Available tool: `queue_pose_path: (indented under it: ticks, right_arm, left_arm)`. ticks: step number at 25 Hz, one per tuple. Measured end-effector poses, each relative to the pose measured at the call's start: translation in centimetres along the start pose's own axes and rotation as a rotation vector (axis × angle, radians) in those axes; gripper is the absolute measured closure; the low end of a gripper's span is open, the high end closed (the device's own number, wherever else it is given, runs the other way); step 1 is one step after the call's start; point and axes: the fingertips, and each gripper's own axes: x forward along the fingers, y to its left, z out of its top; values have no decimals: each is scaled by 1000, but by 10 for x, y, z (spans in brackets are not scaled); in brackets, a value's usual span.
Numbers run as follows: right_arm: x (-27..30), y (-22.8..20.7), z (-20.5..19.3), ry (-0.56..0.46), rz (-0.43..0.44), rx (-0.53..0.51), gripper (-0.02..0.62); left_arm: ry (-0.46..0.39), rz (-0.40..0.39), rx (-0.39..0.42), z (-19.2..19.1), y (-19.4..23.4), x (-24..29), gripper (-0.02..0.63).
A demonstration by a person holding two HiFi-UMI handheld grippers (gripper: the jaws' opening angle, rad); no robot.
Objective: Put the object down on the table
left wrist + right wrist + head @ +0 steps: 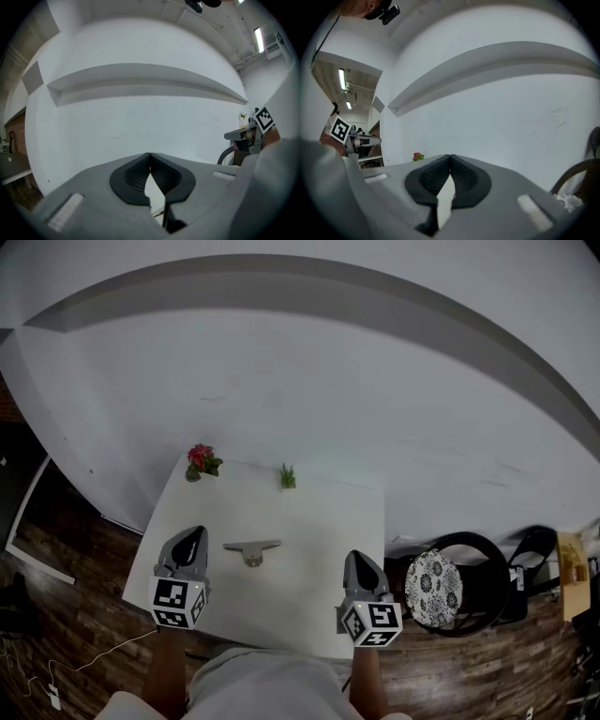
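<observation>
A grey T-shaped metal object (252,550) lies flat on the white table (309,521), near its middle. My left gripper (191,544) hovers over the table's left edge, left of the object and apart from it. Its jaws are shut with nothing between them, the tips (149,155) touching. My right gripper (360,568) sits over the table's right front part, also shut and empty, its pads (450,159) meeting at the tips. Neither gripper touches the object.
A small pot with red flowers (200,461) and a small green plant (287,476) stand at the table's far edge. A black chair with a patterned cushion (434,585) is right of the table. A white wall rises behind. Wooden floor surrounds the table.
</observation>
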Motion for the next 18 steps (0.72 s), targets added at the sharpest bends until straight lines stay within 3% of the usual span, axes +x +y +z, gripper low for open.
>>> queue_pose_path:
  ticks: [18]
  right_arm:
    - [-3, -2, 9, -24, -20, -31, 592]
  left_arm:
    - [-13, 3, 13, 3, 6, -4, 597]
